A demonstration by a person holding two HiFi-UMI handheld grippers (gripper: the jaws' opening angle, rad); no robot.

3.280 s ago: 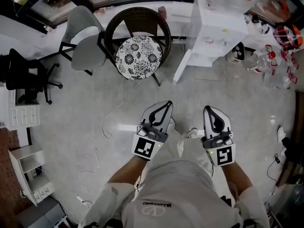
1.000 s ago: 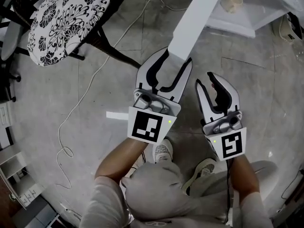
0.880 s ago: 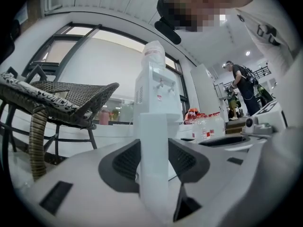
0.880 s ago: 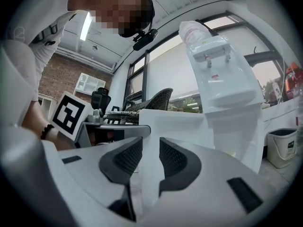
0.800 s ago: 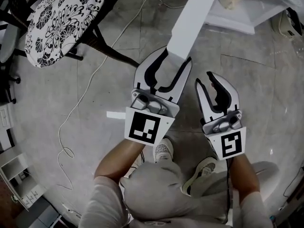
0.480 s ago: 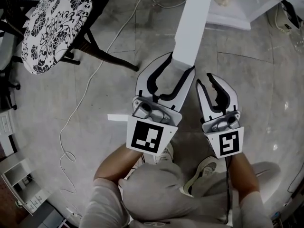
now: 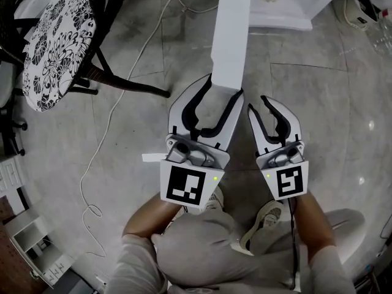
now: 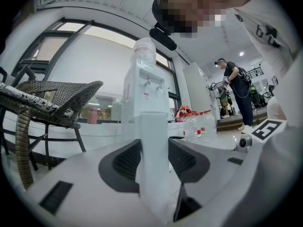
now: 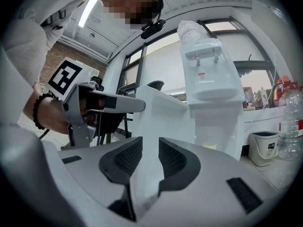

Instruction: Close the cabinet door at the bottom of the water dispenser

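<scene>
The water dispenser (image 8: 142, 91) (image 9: 210, 89) is white with a bottle on top. Its bottom cabinet (image 7: 288, 17) stands open, and the long white cabinet door (image 7: 231, 35) swings out toward me. My left gripper (image 7: 223, 89) is shut on the door's free edge, a pad on each face. The door (image 8: 154, 136) fills the gap between the pads in the left gripper view. My right gripper (image 7: 268, 110) hangs just right of the door, open, with nothing between its jaws. Through its jaws I see the door (image 9: 161, 112) and the left gripper (image 9: 94, 105).
A wicker chair with a flowered cushion (image 7: 55, 41) stands at the left, and a cable (image 7: 98, 158) trails across the grey floor. A small bin (image 9: 262, 148) and water bottles (image 8: 194, 126) stand beside the dispenser. A person (image 8: 236, 93) stands far off.
My left gripper has kept its hold on the door's edge. The door has swung from slanting to nearly straight up the picture. The right gripper moved alongside, jaws unchanged.
</scene>
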